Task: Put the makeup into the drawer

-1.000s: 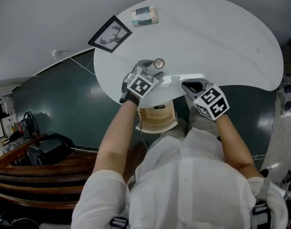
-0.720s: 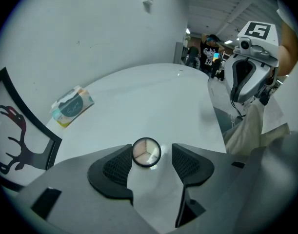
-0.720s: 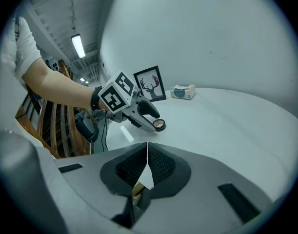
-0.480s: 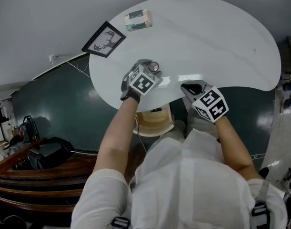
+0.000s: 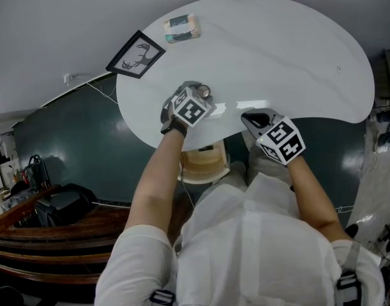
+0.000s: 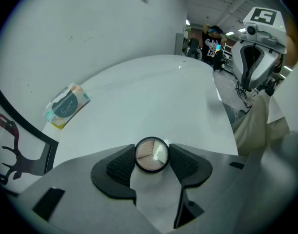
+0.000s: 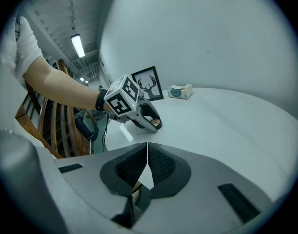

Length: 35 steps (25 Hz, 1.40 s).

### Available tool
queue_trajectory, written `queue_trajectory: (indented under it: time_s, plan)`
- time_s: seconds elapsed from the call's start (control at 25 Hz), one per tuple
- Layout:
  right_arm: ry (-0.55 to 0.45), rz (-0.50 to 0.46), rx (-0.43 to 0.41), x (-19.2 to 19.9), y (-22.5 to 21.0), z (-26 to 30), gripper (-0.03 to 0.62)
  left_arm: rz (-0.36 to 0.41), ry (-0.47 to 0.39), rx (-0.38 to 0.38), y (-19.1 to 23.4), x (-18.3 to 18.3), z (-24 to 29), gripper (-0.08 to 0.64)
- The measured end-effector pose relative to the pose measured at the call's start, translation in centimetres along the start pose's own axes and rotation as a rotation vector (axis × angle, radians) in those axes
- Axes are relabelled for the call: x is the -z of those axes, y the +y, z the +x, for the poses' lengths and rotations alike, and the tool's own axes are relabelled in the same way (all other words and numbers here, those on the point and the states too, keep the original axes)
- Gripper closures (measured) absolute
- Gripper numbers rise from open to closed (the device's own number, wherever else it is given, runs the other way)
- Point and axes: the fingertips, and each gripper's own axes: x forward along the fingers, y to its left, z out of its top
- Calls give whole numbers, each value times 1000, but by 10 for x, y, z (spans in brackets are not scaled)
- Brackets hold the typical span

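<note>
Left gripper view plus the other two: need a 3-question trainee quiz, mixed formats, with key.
1. What sits between the left gripper's jaws? A tissue pack; B makeup compact; C spoon.
2. True or false: the right gripper's jaws stand wide apart.
3. Which animal shows in the framed picture on the table?
Key: 1 B, the jaws have just been closing on it. 2 False, they are together with nothing between. 3 A deer.
</note>
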Motion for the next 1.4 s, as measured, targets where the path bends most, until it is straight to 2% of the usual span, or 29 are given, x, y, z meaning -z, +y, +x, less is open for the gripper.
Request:
queue_trajectory:
  time_s: [0.64, 0.84, 1.24, 1.4]
  plan:
    - [15, -28, -13, -2, 3, 2, 581, -76, -57, -33, -3, 3, -3, 330]
    - [21, -50, -29, -5, 13, 7, 581, -54, -64, -4, -28, 17, -14, 330]
    - [47, -107, -94, -11, 46, 30, 581, -131, -103, 43, -75, 56, -68, 330]
    - [52, -132, -117, -15, 62, 39, 581, -129, -102, 53, -97, 73, -87, 330]
